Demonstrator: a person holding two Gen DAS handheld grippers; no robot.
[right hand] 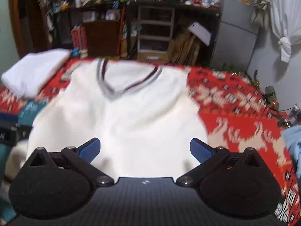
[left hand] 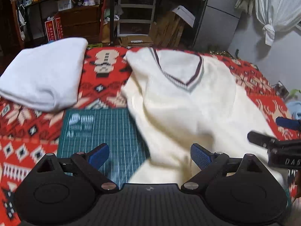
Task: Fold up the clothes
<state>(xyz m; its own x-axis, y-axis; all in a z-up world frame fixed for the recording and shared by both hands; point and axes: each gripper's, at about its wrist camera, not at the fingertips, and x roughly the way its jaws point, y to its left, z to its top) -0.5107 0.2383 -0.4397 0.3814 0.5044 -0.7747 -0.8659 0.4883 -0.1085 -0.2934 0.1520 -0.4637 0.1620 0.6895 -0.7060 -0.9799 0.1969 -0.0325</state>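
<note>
A cream knitted V-neck vest (left hand: 188,101) with dark maroon and grey neck trim lies spread on the red patterned blanket, collar at the far side. My left gripper (left hand: 150,158) is open above the vest's near left edge, with nothing between its blue pads. In the right wrist view the same vest (right hand: 122,116) fills the middle, and my right gripper (right hand: 144,150) stands open over its lower part, holding nothing. The right gripper (left hand: 278,131) also shows at the right edge of the left wrist view. Both views are motion-blurred.
A folded white garment (left hand: 43,75) lies at the far left of the blanket (left hand: 105,79). A green cutting mat (left hand: 101,131) sits under the vest's left side. Light blue cloth (right hand: 293,143) shows at the right. Shelves, drawers and cardboard stand behind the bed.
</note>
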